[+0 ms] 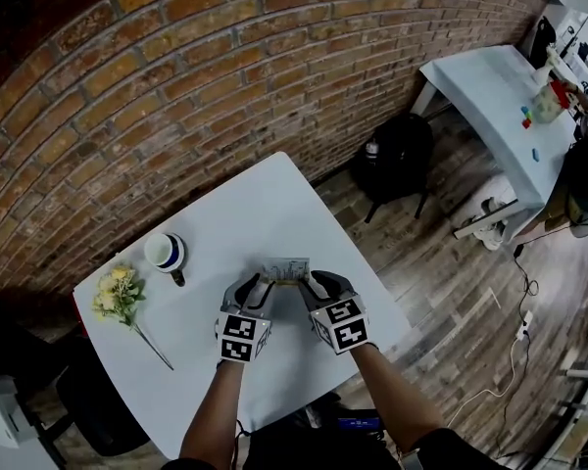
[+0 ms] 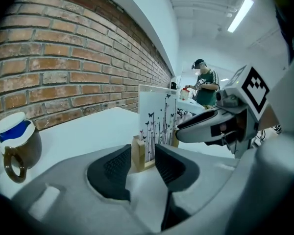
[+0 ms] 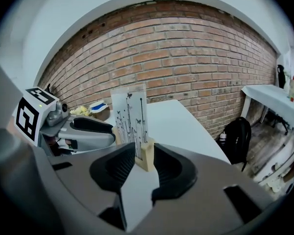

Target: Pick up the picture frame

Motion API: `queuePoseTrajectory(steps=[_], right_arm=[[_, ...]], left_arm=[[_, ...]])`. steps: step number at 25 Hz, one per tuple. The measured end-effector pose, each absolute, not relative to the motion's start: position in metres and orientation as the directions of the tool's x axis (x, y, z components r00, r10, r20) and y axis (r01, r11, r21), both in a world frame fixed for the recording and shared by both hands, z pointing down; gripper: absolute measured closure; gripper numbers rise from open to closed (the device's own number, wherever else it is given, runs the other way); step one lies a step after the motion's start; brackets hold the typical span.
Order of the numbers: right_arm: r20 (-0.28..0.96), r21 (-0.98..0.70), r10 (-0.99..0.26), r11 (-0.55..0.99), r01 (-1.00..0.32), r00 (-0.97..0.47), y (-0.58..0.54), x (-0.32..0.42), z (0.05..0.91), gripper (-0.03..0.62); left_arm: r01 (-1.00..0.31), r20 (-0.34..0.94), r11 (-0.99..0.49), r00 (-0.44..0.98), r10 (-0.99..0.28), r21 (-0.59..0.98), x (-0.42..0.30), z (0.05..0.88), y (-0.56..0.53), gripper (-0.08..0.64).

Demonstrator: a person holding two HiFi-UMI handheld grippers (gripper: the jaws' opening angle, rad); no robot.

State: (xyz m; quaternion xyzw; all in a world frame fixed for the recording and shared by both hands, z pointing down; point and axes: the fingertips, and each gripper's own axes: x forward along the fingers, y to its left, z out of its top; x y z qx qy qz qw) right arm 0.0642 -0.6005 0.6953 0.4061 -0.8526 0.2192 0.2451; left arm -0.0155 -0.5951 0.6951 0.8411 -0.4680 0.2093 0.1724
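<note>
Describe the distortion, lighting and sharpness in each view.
Head view: fisheye bows the brick wall into arcs; light is even, shadows faint. Left gripper view: black corners, the ceiling light glares, the picture frame is sharp. Right gripper view: the brick wall domes, edges go dark, the picture frame is crisp.

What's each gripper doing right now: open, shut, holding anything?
Left gripper: open, one end of the picture frame between its jaws, not gripped.
Right gripper: open, the frame's other end between its jaws, not gripped.
</note>
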Motion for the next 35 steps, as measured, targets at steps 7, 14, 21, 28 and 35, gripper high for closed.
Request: queuePoseTrajectory(steps=[7, 14, 21, 28, 35], right_arm=[[0.617, -0.175, -0.591, 0.54, -0.823, -0.519, -0.608, 0.063, 0.714, 0.463], [0.618, -0.176, -0.596, 0.531, -0.829, -0.513, -0.608, 0.065, 0.722, 0.477], [0.616, -0.19, -0.591, 0.531, -0.826, -0.521, -0.607, 0.066, 0.723, 0.488], [0.622, -0.191, -0.577, 0.543, -0.818, -0.529, -0.603, 0.071, 0.718, 0.492], [0.603, -0.177, -0.587, 0.562, -0.808, -0.54, -0.599, 0.078, 0.694, 0.494]], left_arm=[[-0.854, 0.515, -0.509, 0.487, -0.706, 0.109, -0.012, 0.709, -0.607, 0.419], [-0.852, 0.507, -0.513, 0.49, -0.709, 0.107, -0.009, 0.713, -0.609, 0.42], [-0.852, 0.518, -0.513, 0.486, -0.704, 0.101, -0.01, 0.713, -0.606, 0.43], [-0.845, 0.526, -0.526, 0.491, -0.695, 0.094, -0.007, 0.709, -0.599, 0.449], [-0.846, 0.515, -0.528, 0.488, -0.704, 0.079, 0.0, 0.686, -0.593, 0.453]])
